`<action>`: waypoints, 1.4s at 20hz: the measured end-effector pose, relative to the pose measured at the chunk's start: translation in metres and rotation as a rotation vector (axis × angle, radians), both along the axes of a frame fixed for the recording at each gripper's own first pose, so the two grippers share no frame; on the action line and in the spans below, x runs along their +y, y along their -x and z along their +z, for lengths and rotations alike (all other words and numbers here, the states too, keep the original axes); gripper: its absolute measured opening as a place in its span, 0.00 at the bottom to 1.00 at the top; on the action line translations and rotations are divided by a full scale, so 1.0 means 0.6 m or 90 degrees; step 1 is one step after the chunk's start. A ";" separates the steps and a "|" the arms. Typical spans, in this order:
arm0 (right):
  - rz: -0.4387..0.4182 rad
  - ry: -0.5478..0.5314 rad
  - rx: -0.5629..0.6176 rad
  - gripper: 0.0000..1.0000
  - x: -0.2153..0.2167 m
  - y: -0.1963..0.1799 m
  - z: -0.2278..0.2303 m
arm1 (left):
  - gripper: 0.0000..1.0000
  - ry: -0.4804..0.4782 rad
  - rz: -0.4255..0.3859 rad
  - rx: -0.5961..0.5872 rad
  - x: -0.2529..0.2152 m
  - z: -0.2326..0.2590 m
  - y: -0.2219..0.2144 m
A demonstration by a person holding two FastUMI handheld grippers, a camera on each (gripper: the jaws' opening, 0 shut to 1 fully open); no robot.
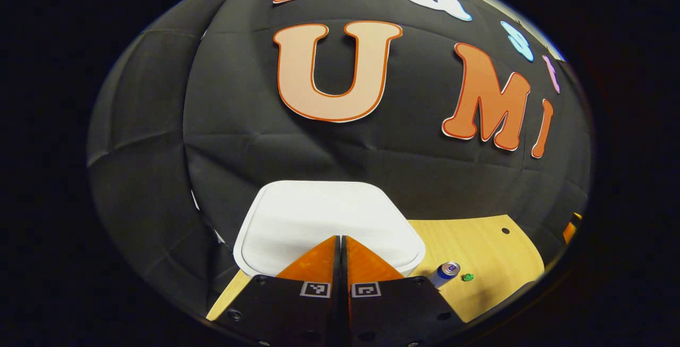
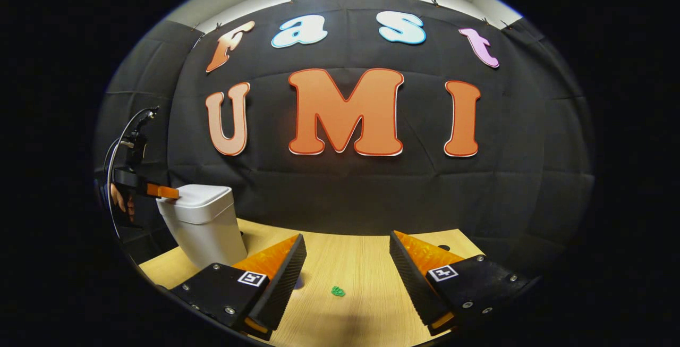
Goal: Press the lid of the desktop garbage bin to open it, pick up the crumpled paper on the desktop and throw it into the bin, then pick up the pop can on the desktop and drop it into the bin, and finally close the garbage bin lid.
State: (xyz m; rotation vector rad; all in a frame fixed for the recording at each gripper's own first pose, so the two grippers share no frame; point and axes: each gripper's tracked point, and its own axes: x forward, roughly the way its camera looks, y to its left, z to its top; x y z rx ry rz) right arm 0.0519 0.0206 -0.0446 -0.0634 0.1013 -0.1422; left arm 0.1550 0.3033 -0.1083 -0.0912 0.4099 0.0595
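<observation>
The white garbage bin (image 1: 329, 219) stands near the left end of the wooden desktop (image 1: 478, 246), close to the black cloth wall, and its lid (image 2: 199, 195) is down. In the left gripper view my left gripper (image 1: 340, 240) sits right over the near edge of that lid, its 2 fingers pressed together with nothing between them; whether the tips actually touch the lid I cannot tell from here. In the right gripper view the same gripper (image 2: 171, 193) reaches in from the left with its tip at the lid's edge, and my hand (image 2: 118, 198) shows behind it.

The pop can (image 1: 445, 272) lies on the desktop just to the right of the bin, and the small green crumpled paper (image 1: 468, 277) lies just beside the can, farther right.

My right gripper (image 2: 346, 248) hangs low over the desktop, well apart from the bin, its 2 fingers spread wide and holding nothing. The crumpled paper (image 2: 338, 291) lies on the wood between them.
</observation>
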 end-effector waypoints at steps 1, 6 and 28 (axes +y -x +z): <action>0.000 0.000 0.003 0.94 0.000 0.001 -0.002 | 0.00 -0.005 0.001 0.004 0.000 -0.001 0.002; 0.008 -0.001 0.001 0.95 0.008 0.001 -0.001 | 0.00 -0.037 0.017 0.019 -0.003 -0.003 0.002; 0.027 -0.032 -0.018 0.94 -0.005 0.016 0.011 | 0.07 0.039 -0.039 -0.216 -0.297 0.133 0.180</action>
